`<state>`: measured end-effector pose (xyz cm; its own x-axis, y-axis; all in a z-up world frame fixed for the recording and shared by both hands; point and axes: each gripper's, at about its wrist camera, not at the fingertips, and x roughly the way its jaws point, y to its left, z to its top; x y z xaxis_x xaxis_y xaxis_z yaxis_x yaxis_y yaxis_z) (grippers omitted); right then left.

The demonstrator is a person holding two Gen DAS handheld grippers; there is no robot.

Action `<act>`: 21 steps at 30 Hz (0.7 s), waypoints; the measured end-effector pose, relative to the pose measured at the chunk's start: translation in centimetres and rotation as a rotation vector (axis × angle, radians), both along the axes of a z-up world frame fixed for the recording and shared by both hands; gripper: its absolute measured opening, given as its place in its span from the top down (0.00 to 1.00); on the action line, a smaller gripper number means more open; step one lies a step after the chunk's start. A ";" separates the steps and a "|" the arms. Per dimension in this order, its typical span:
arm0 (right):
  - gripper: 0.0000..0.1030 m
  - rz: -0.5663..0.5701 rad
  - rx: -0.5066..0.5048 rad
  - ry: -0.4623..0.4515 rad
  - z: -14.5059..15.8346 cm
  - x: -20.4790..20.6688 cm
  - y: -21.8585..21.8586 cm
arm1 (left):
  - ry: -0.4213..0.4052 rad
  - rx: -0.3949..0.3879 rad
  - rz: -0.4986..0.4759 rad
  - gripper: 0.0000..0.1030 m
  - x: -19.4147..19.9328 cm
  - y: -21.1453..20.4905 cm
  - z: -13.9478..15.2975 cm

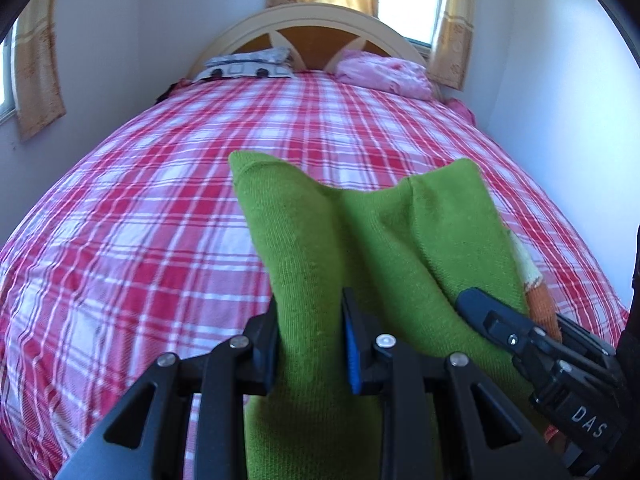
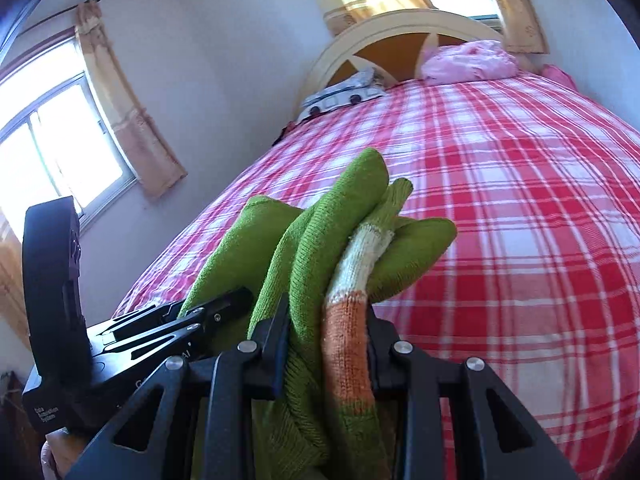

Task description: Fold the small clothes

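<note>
A small green knitted garment (image 1: 360, 240) with a white and orange striped part (image 1: 538, 292) hangs above the bed, held up by both grippers. My left gripper (image 1: 310, 336) is shut on one green fold; its blue pad shows on the right finger. The right gripper (image 1: 516, 320) grips the cloth close beside it at the right. In the right wrist view the right gripper (image 2: 328, 332) is shut on bunched green knit (image 2: 340, 216) and the orange and white stripe (image 2: 348, 328). The left gripper (image 2: 216, 312) holds the cloth just to its left.
Below lies a bed with a red and white plaid sheet (image 1: 160, 208). A grey patterned pillow (image 1: 250, 64) and a pink pillow (image 1: 384, 72) rest by the curved headboard (image 1: 320, 20). Walls stand close on both sides, with curtained windows (image 2: 60, 132).
</note>
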<state>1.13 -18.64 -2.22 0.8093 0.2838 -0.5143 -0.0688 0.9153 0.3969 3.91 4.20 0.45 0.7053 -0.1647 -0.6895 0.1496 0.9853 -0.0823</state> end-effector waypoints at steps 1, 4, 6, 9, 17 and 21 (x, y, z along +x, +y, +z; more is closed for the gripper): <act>0.70 0.015 0.001 -0.002 0.1 0.3 0.8 | -0.002 -0.001 0.013 0.74 0.0 0.7 0.0; 0.70 0.046 0.007 -0.002 0.2 1.2 2.2 | -0.006 -0.011 0.050 0.74 -0.1 2.6 0.1; 0.70 0.070 0.007 -0.005 0.4 1.8 3.5 | -0.008 -0.017 0.074 0.74 -0.2 4.0 0.0; 0.70 0.109 -0.008 -0.012 0.6 2.7 5.6 | -0.010 -0.021 0.108 0.74 -0.1 5.7 -0.1; 0.70 0.189 -0.008 -0.028 0.8 5.3 9.5 | -0.028 -0.023 0.183 0.74 0.7 9.5 -0.1; 0.70 0.227 -0.007 -0.044 0.9 6.8 11.2 | -0.038 -0.033 0.218 0.74 1.6 11.4 -0.1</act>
<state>7.88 -7.41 -1.36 0.7469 0.4576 -0.4825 -0.2904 0.8772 0.3824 5.51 15.58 0.32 0.7519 -0.0276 -0.6587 -0.0634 0.9915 -0.1139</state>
